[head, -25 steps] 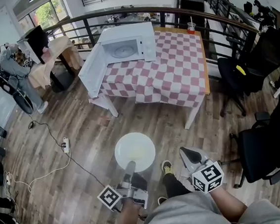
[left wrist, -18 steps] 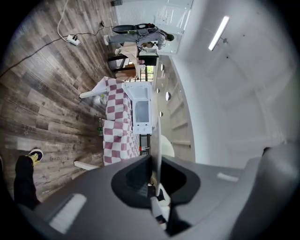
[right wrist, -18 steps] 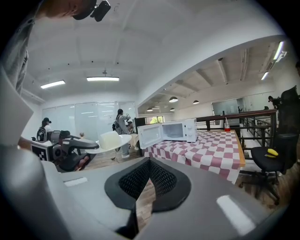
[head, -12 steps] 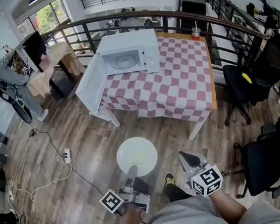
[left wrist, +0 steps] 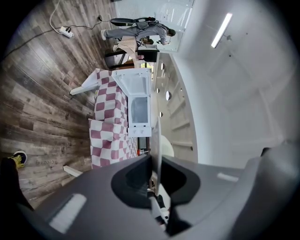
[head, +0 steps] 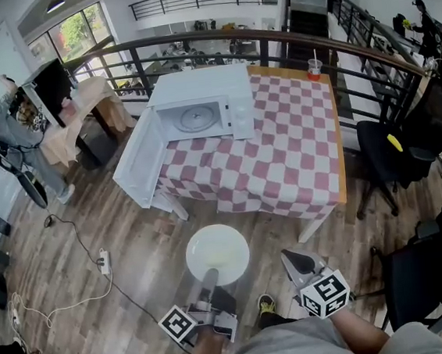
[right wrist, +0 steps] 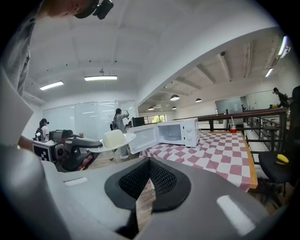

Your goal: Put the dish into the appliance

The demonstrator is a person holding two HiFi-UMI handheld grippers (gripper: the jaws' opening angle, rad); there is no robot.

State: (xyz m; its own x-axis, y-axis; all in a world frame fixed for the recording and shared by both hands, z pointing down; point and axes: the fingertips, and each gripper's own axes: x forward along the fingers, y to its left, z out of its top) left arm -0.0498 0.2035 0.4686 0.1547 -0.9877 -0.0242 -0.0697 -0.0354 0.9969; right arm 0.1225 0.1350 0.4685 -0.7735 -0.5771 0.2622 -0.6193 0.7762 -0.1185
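A white round dish (head: 217, 253) hangs level over the wooden floor, its near rim pinched in my left gripper (head: 209, 279), which is shut on it. In the left gripper view the dish (left wrist: 158, 140) shows edge-on between the jaws. The white microwave (head: 199, 96) stands on the checkered table (head: 283, 166), its door (head: 136, 172) swung wide open to the left and its glass turntable bare. My right gripper (head: 290, 256) is shut and holds nothing, to the right of the dish. The right gripper view shows the dish (right wrist: 115, 139) and the microwave (right wrist: 176, 132) ahead.
Black office chairs (head: 396, 162) stand right of the table, another (head: 427, 268) near my right side. A cup with a red drink (head: 315, 67) sits at the table's far corner. A power strip and cable (head: 102, 262) lie on the floor at left. A person (head: 3, 117) stands by a far desk.
The table and microwave have slid lower in the head view and look a little nearer. The dish stays held in the left gripper; both grippers keep their pose.
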